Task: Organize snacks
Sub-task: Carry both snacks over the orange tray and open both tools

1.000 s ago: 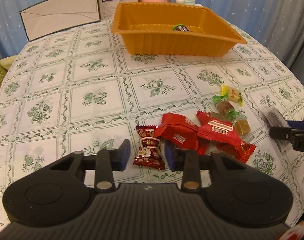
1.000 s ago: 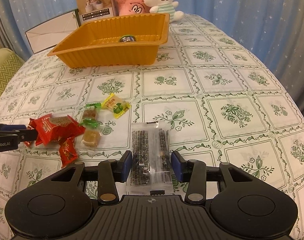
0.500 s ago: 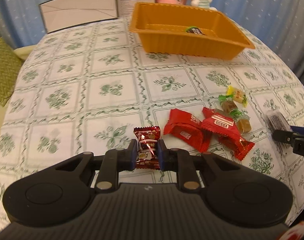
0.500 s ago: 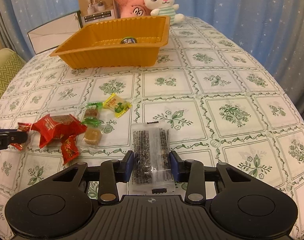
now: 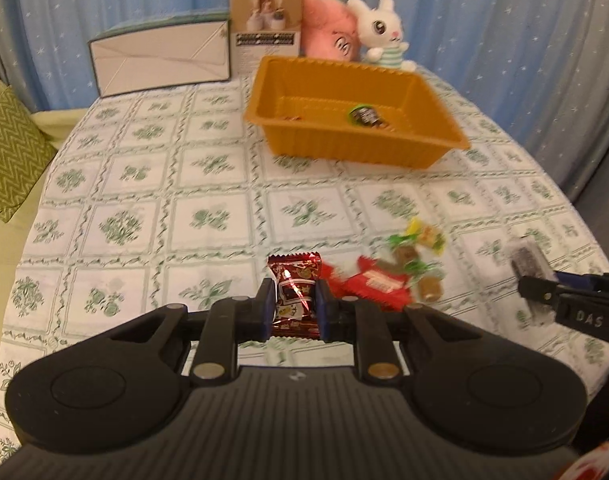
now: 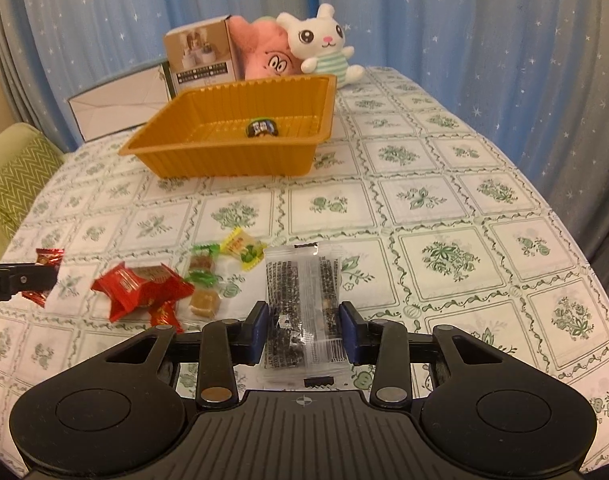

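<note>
My left gripper (image 5: pixel 292 306) is shut on a dark red foil candy (image 5: pixel 294 288) and holds it above the tablecloth. My right gripper (image 6: pixel 303 332) is shut on a clear packet of black sesame bar (image 6: pixel 302 300), lifted off the table. The orange tray (image 5: pixel 304 152) stands at the far middle, also in the right wrist view (image 6: pixel 232 160), with one small dark snack (image 6: pixel 262 128) inside. Red packets (image 6: pixel 140 286), green-wrapped brown candies (image 6: pixel 202 280) and a yellow candy (image 6: pixel 242 249) lie on the cloth between the grippers.
A white envelope box (image 5: pixel 160 62), a brown carton (image 5: pixel 266 20), a pink plush (image 6: pixel 266 62) and a white bunny plush (image 6: pixel 324 46) stand behind the tray. A green cushion (image 5: pixel 6 152) lies off the table's left edge. Blue curtains surround the table.
My left gripper shut on the dark red candy and lifted it. My right gripper closed on the sesame packet and raised it; both views now look from higher up.
</note>
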Tool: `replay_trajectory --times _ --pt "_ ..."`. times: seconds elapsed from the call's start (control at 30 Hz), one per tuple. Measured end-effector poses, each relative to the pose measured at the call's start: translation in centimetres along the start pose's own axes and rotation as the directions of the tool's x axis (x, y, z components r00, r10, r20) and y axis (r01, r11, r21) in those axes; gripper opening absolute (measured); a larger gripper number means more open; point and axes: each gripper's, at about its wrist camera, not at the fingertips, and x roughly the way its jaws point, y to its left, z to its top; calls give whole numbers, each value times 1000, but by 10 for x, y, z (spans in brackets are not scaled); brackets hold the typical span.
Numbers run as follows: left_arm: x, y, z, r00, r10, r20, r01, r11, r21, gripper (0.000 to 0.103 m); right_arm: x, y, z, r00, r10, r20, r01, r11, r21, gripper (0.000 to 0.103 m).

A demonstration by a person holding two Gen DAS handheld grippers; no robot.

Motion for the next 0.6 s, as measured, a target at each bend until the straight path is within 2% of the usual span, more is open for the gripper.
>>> replay_trajectory --times 0.6 --pt "-5 -35 24 998 -68 15 68 997 36 18 -13 -3 24 999 37 32 -37 999 11 38"
